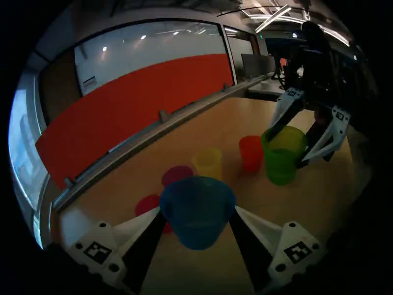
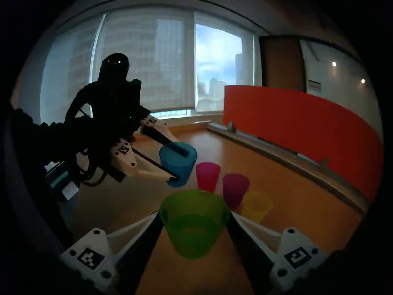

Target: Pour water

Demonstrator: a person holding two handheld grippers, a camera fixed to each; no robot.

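Left gripper view: left gripper clamps a blue cup; right gripper grasps a green cup over the table.

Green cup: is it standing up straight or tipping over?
Upright. The green cup is held level in the right gripper, its open rim facing up.

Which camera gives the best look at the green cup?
The right gripper view: the green cup sits close and central between the fingers of the right hand-held gripper, its open rim plain. The left gripper view shows the same cup smaller and farther off, fingers partly covering it.
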